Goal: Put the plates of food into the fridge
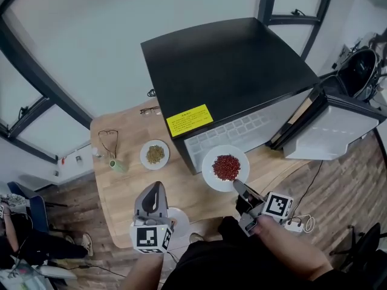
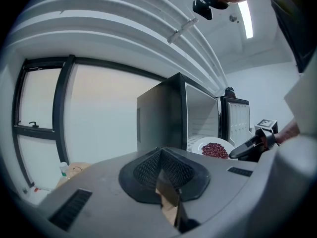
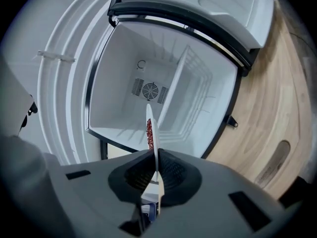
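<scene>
Nearest the head camera, at the lower left, the left gripper point(image 1: 156, 189) hovers over the near edge of the wooden table point(image 1: 124, 192). Its own view shows the jaws pressed together with nothing between them. Further left on the table lie a pair of glasses point(image 1: 107, 139) and, just beside them, a small green bottle point(image 1: 117, 164). Right of these, resting on the wood, sits a small white plate of greenish food point(image 1: 145, 157), near the front corner of the black fridge point(image 1: 230, 65). A yellow sticker point(image 1: 189, 119) is stuck on the fridge's top. Next comes the plate of red food point(image 1: 208, 163), lifted off the table in front of the open fridge and not yet inside. The right gripper point(image 1: 237, 185) is clamped on its near rim, which its own view shows edge-on between the pads, facing the white compartment point(image 3: 148, 58). At the far right the fridge door point(image 1: 326, 132) stands swung wide.
</scene>
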Demonstrator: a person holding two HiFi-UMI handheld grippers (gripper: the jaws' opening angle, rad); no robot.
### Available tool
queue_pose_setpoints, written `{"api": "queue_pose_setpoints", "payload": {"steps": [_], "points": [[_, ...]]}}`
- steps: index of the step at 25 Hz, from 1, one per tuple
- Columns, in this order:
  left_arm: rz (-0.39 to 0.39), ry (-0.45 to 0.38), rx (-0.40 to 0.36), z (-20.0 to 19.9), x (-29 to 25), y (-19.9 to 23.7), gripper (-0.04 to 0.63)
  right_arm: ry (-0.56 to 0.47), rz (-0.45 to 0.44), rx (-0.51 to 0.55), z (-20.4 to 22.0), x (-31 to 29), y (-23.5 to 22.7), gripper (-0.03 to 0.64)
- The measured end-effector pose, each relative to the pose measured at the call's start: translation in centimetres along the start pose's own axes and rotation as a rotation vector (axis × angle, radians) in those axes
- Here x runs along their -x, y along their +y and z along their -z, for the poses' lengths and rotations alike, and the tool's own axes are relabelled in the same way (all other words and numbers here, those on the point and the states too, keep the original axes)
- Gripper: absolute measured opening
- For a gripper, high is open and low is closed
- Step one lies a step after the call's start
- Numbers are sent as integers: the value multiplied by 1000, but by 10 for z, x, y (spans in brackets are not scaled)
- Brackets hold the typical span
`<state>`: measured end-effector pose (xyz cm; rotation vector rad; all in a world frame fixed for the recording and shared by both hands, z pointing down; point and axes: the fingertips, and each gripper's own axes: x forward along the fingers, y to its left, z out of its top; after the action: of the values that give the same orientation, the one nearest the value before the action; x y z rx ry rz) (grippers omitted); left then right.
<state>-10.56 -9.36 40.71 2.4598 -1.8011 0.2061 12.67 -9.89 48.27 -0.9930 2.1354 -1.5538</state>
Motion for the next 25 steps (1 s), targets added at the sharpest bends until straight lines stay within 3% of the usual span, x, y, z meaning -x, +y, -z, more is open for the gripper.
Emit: {"api": "queue_pose_setpoints", "payload": {"steps": [9,25], "points": [[-48,-24,-19,-19,-28,5,3,43,-22,55,-49,-34,13,32],[-232,14,-12,-23,-23,32,3,179,74,99,-88,-113,-3,32]]}}
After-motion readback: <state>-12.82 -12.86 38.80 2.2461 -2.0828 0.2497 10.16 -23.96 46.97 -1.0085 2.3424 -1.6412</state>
